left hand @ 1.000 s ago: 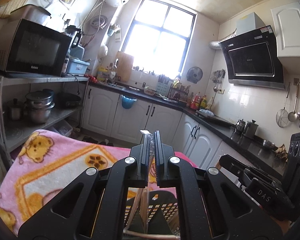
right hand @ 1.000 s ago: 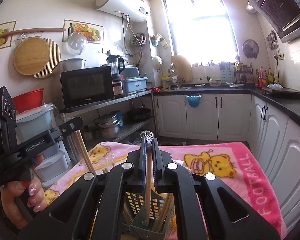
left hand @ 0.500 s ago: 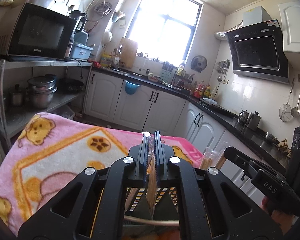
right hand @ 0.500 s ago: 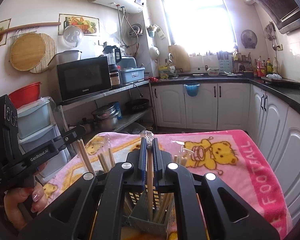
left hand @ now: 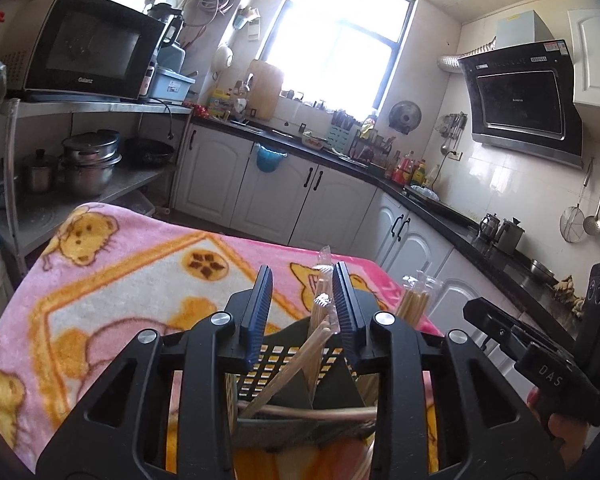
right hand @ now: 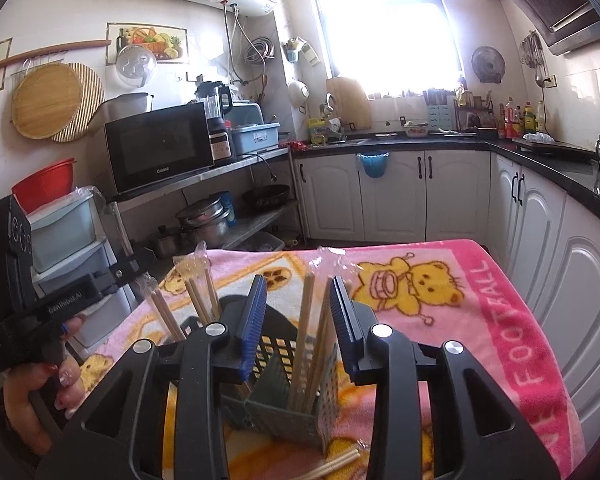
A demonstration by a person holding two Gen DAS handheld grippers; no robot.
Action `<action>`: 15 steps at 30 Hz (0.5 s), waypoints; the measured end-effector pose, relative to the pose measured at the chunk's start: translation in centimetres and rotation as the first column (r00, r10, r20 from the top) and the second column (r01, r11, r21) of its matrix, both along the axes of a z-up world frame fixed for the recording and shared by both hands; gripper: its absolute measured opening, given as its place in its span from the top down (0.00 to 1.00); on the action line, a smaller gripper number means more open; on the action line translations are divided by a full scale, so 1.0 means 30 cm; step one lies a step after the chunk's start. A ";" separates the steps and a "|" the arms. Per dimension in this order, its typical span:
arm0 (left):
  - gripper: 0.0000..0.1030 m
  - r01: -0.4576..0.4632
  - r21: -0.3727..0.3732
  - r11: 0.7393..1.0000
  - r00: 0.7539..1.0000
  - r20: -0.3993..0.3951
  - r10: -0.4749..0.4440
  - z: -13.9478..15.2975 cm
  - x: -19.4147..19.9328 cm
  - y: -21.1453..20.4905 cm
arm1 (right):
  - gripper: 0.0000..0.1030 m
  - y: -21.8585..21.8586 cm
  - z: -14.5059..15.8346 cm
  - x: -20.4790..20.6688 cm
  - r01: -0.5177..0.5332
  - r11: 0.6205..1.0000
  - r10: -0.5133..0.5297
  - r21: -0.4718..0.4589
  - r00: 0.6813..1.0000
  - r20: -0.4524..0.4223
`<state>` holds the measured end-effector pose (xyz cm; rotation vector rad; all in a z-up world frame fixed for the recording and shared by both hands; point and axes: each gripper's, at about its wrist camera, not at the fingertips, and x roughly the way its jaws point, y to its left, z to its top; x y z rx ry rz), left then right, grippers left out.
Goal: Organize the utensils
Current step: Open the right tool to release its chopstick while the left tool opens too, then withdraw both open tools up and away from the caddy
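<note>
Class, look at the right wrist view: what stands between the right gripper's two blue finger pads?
Wrapped wooden chopsticks stand upright in the green slotted utensil holder between the right gripper's just-opened pads, untouched; the right wrist view shows this.

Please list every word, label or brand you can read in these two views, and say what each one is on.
"Galanz": microwave front.
"FOOTBALL": pink blanket border.
"DAS": right gripper's body, in the left wrist view.
"GenRobot.AI": left gripper's body, in the right wrist view, slightly blurred.
Range hood brand, bottle labels: too small to read.

Pink bear-print blanket [right hand: 440,292]; dark green perforated holder [right hand: 284,408].
</note>
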<state>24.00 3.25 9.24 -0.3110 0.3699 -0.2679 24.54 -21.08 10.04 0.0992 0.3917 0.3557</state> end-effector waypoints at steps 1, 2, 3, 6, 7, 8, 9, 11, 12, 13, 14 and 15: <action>0.71 -0.002 0.000 1.000 1.000 -0.004 0.002 -0.001 -0.003 0.002 | 0.65 -0.004 -0.002 -0.004 0.001 1.000 -0.001 0.000 1.000 -0.003; 0.67 -0.002 -0.002 1.000 1.000 -0.009 0.002 -0.003 -0.006 0.005 | 0.64 -0.008 -0.004 -0.007 0.002 1.000 -0.002 0.000 1.000 -0.006; 0.63 -0.006 -0.006 1.000 1.000 -0.014 0.006 -0.004 -0.010 0.012 | 0.64 -0.012 -0.006 -0.011 0.005 1.000 -0.005 0.000 1.000 -0.008; 0.58 -0.013 -0.012 1.000 1.000 -0.016 0.013 -0.004 -0.026 0.022 | 0.62 -0.023 -0.012 -0.025 0.011 1.000 -0.011 0.003 1.000 -0.016; 0.56 -0.016 -0.016 1.000 1.000 -0.017 0.015 -0.005 -0.031 0.028 | 0.61 -0.025 -0.013 -0.027 0.011 1.000 -0.011 0.004 1.000 -0.017; 0.51 -0.019 -0.022 1.000 1.000 -0.019 0.018 -0.005 -0.039 0.036 | 0.60 -0.029 -0.014 -0.032 0.012 1.000 -0.012 0.004 1.000 -0.019; 0.48 -0.022 -0.025 0.999 1.000 -0.020 0.022 -0.006 -0.043 0.041 | 0.60 -0.030 -0.009 -0.031 0.013 1.000 -0.013 0.004 1.000 -0.020; 0.41 -0.030 -0.033 0.999 0.999 -0.020 0.029 -0.007 -0.058 0.054 | 0.58 -0.035 -0.012 -0.039 0.013 1.000 -0.013 0.004 1.000 -0.021; 0.38 -0.031 -0.034 0.999 0.999 -0.020 0.031 -0.007 -0.062 0.058 | 0.58 -0.036 -0.012 -0.039 0.015 1.000 -0.015 0.005 1.000 -0.022; 0.36 -0.035 -0.036 0.999 0.999 -0.019 0.034 -0.007 -0.069 0.062 | 0.57 -0.035 -0.011 -0.041 0.016 1.000 -0.016 0.005 1.000 -0.023; 0.32 -0.039 -0.039 0.999 0.999 -0.017 0.038 -0.007 -0.078 0.068 | 0.57 -0.038 -0.011 -0.044 0.016 1.000 -0.016 0.005 1.000 -0.024; 0.27 -0.041 -0.041 0.998 0.999 -0.016 0.040 -0.007 -0.083 0.071 | 0.56 -0.040 -0.012 -0.048 0.015 1.000 -0.015 0.005 1.000 -0.025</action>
